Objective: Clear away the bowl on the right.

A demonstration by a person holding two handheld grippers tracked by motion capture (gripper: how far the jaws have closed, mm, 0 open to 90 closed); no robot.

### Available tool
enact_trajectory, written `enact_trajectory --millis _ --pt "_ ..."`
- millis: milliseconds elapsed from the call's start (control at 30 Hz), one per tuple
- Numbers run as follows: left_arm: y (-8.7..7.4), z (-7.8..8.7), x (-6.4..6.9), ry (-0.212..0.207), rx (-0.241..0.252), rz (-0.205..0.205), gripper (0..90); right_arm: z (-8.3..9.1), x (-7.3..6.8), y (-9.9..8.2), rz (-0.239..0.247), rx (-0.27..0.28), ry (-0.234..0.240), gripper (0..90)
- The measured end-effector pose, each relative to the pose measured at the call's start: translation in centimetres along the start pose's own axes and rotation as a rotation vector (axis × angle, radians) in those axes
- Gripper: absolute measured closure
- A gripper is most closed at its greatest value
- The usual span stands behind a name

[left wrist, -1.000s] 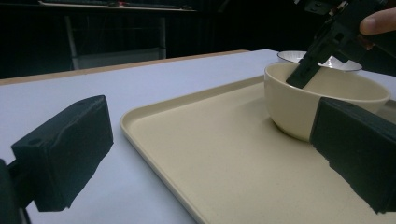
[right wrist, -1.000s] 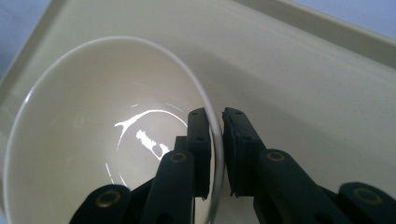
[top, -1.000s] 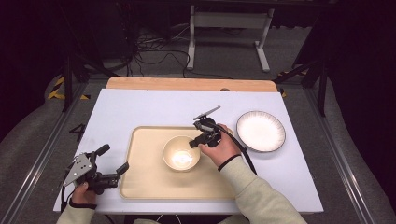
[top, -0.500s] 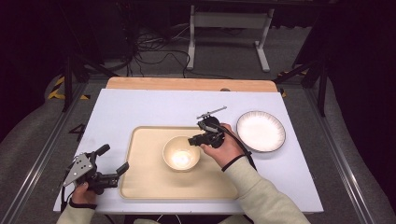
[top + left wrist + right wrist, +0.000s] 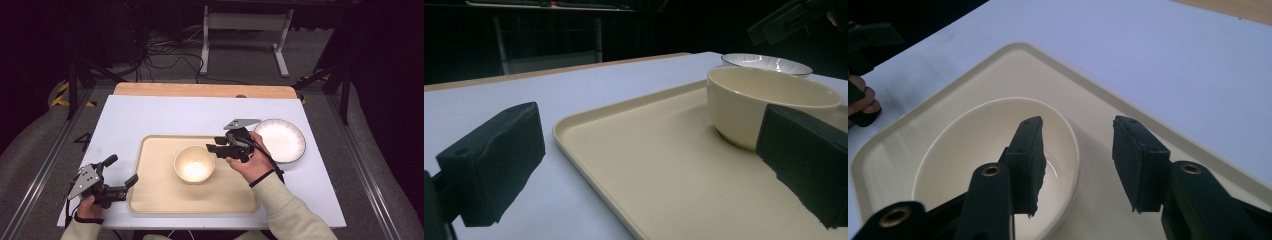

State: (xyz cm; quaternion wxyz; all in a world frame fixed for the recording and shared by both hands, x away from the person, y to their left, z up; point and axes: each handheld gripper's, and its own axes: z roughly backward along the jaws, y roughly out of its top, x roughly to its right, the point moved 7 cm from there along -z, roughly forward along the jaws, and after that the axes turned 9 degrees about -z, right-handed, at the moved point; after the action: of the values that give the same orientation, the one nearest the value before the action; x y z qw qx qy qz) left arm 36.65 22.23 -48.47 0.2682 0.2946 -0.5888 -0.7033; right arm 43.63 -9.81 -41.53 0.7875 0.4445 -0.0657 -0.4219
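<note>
Right claw (image 5: 216,145) hovers open and empty just over the near rim of a cream bowl (image 5: 194,164), one jaw above its hollow and one outside, as if to pinch the wall. Left claw (image 5: 121,174), also open and empty, rests at the edge of the tray (image 5: 150,200) holding the bowl, on a white surface (image 5: 165,112). It looks glazed, stiff, slippery and breakable.

Probably lab: dark room, floor cables (image 5: 165,50), metal-framed table (image 5: 150,112).
</note>
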Motion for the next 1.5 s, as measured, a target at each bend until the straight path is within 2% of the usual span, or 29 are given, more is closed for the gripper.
enact_trajectory --millis 33,67,167,200,233,367,400,467,533,633,767,867,1000,1167,1300,1333,1500 --pt "0.0 0.0 0.0 0.000 0.000 0.000 0.2 0.0 0.0 0.0 0.000 0.000 0.000 53.8" --pt "0.0 0.0 0.0 0.000 0.000 0.001 0.3 0.4 0.1 0.0 0.023 0.030 0.005 52.5" --pt "0.0 0.0 0.0 0.000 0.000 0.000 0.2 0.8 0.2 -0.1 0.028 0.060 0.012 51.7" --pt "0.0 0.0 0.0 0.000 0.000 0.000 0.2 1.0 0.3 -0.1 0.028 0.095 0.022 51.5" --pt "0.0 0.0 0.0 0.000 0.000 0.000 0.3 1.6 0.3 -0.1 0.030 0.176 0.039 50.4" --pt "0.0 0.0 0.0 0.000 0.000 0.000 0.3 2.2 0.5 -0.5 0.040 0.184 0.050 49.8" --pt "0.0 0.0 0.0 0.000 0.000 -0.001 0.2 2.6 0.7 -0.8 0.065 0.197 0.055 47.7" --pt "0.0 0.0 0.0 0.000 0.000 -0.001 0.3 2.8 0.8 -0.9 0.069 0.204 0.060 46.7" --pt "0.0 0.0 0.0 0.000 -0.001 -0.001 0.2 3.4 1.0 -1.1 0.088 0.226 0.070 42.3" --pt "0.0 0.0 0.0 0.000 -0.001 -0.001 0.3 4.1 1.2 -1.3 0.090 0.260 0.081 37.9" --pt "0.0 0.0 0.0 0.001 -0.002 -0.001 0.2 4.9 1.5 -1.5 0.118 0.299 0.078 35.4" --pt "0.0 0.0 0.0 0.001 -0.002 -0.001 0.3 5.5 1.7 -1.7 0.122 0.329 0.090 35.1" --pt "0.0 0.0 0.0 0.000 -0.002 0.000 0.3 6.2 2.1 -2.0 0.119 0.369 0.110 29.7" --pt "0.0 0.0 0.0 0.000 -0.002 0.002 0.3 7.1 2.6 -2.5 0.141 0.407 0.110 28.2" --pt "0.0 0.0 0.0 0.000 -0.002 0.002 0.2 7.7 3.1 -2.8 0.141 0.426 0.111 28.2" --pt "0.0 0.0 0.0 -0.001 -0.003 0.003 0.3 8.1 3.5 -2.9 0.149 0.432 0.098 28.2" --pt "0.0 0.0 0.0 -0.001 -0.002 0.003 0.2 8.3 4.1 -3.3 0.148 0.450 0.089 28.2"
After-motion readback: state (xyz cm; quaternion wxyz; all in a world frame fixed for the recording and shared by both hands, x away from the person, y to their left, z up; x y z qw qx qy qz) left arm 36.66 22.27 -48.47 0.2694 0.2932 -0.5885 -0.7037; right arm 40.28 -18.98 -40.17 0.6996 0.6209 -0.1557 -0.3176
